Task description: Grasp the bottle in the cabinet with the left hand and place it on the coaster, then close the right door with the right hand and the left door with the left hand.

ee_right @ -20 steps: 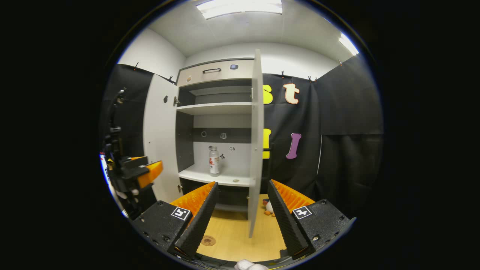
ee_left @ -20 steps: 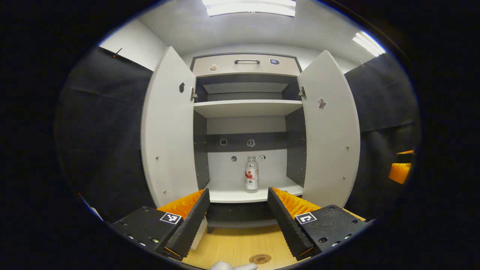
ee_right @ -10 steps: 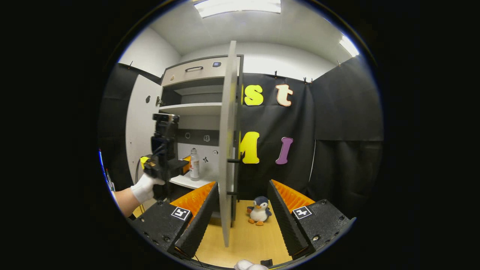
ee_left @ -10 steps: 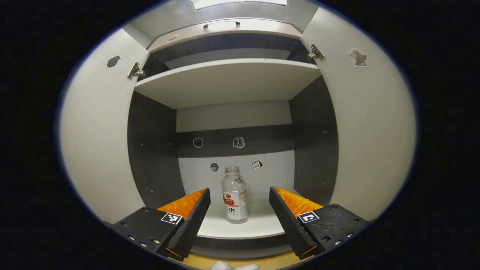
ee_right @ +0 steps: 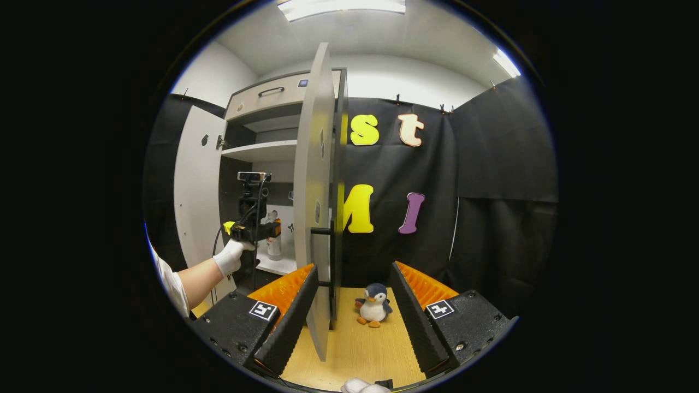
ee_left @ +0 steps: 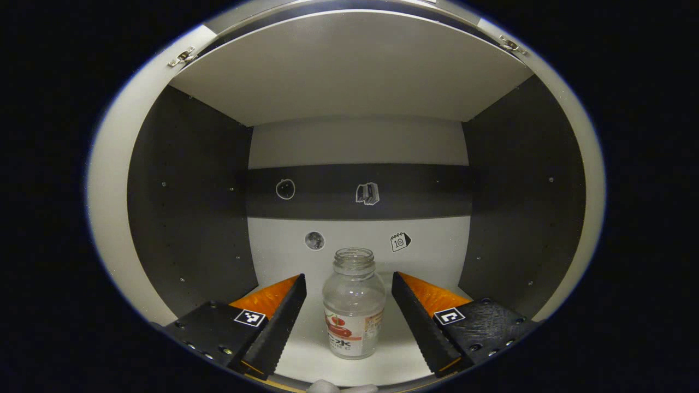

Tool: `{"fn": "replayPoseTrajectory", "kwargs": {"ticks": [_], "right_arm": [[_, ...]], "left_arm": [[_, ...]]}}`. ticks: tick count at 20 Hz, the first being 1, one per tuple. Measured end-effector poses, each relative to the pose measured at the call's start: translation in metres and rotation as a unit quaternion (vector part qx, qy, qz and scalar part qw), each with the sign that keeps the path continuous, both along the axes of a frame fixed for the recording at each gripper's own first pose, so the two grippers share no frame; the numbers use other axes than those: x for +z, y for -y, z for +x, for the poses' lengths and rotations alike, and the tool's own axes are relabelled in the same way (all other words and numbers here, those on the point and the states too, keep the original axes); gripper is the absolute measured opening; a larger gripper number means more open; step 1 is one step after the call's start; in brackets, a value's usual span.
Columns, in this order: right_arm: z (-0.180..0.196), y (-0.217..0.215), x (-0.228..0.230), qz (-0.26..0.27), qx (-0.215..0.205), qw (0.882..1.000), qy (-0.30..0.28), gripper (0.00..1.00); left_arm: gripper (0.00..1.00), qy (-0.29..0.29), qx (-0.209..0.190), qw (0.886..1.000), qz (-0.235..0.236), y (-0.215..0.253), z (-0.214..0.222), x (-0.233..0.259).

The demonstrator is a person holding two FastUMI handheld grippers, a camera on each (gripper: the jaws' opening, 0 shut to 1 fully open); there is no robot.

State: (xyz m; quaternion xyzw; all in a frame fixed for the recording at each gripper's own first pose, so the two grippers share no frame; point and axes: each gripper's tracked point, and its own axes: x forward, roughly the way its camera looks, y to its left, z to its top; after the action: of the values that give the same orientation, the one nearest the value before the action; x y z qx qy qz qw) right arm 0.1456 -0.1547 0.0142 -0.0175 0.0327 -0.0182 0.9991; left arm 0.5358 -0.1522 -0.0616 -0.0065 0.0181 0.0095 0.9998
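the bottle [ee_left: 354, 305] is clear, glossy plastic with a smooth paper-like label wrapped round its lower half. around it the cabinet [ee_left: 191, 196] has matt panels: pale smooth board for the shelf [ee_left: 349, 71] above the bottle and dark, finely speckled board for the side walls. small shiny metal hinges [ee_left: 183, 55] sit at the cabinet's top corners. the left gripper [ee_left: 348, 316] has ribbed, rough-looking fingers [ee_left: 273, 327] on matt, grainy plastic bodies. in the right gripper view, the right door [ee_right: 317, 218] of the cabinet is smooth matt board, the floor [ee_right: 360, 349] beside it is light wood grain, the penguin toy [ee_right: 374, 304] is soft plush, the wall [ee_right: 491, 191] is matt black cloth, and the hand [ee_right: 230, 257] wears a white cloth glove.
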Motion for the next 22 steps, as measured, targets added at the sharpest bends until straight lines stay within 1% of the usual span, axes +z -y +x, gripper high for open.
{"fn": "replayPoseTrajectory", "kwargs": {"ticks": [5, 7, 9, 10, 11, 12, 15, 16, 18, 19, 20, 22], "right_arm": [[0.001, 0.003, 0.001, -0.006, -0.002, 1.000, 0.002, 0.82], [0.001, 0.002, 0.000, -0.004, -0.003, 1.000, 0.002, 0.82], [-0.003, -0.001, 0.002, -0.004, -0.002, 1.000, 0.005, 0.82], [-0.005, -0.002, 0.004, -0.004, -0.002, 1.000, 0.010, 0.82], [-0.007, -0.004, 0.005, -0.005, -0.002, 1.000, 0.014, 0.82], [-0.009, -0.007, 0.006, -0.005, 0.000, 1.000, 0.018, 0.82], [-0.016, -0.017, 0.004, -0.001, 0.005, 1.000, 0.027, 0.82], [-0.018, -0.020, 0.002, 0.001, 0.006, 1.000, 0.028, 0.82], [-0.023, -0.026, -0.005, 0.006, 0.009, 1.000, 0.026, 0.82], [-0.027, -0.029, -0.009, 0.010, 0.010, 1.000, 0.026, 0.82], [-0.029, -0.031, -0.013, 0.012, 0.009, 1.000, 0.023, 0.82], [-0.035, -0.031, -0.022, 0.014, 0.001, 1.000, 0.017, 0.82]], "left_arm": [[0.97, -0.023, -0.010, 1.000, -0.003, 0.003, 0.014, -0.016], [0.82, -0.022, -0.007, 1.000, -0.006, 0.003, 0.020, -0.017], [0.77, -0.016, -0.012, 1.000, -0.012, 0.002, 0.009, -0.007], [0.78, -0.004, -0.015, 1.000, -0.007, 0.001, 0.004, 0.002], [0.78, 0.006, -0.014, 1.000, 0.002, -0.002, -0.002, 0.008], [0.76, 0.016, -0.017, 1.000, 0.012, -0.001, -0.012, 0.014], [0.75, 0.044, -0.043, 0.998, 0.020, 0.006, -0.064, 0.029], [0.78, 0.051, -0.051, 0.997, 0.024, 0.003, -0.079, 0.030], [0.72, 0.062, -0.066, 0.995, 0.029, -0.003, -0.096, 0.025], [0.72, 0.064, -0.074, 0.995, 0.028, -0.004, -0.103, 0.021], [0.75, 0.065, -0.080, 0.994, 0.028, -0.009, -0.107, 0.012], [0.75, 0.064, -0.092, 0.993, 0.020, -0.021, -0.125, 0.004]]}}
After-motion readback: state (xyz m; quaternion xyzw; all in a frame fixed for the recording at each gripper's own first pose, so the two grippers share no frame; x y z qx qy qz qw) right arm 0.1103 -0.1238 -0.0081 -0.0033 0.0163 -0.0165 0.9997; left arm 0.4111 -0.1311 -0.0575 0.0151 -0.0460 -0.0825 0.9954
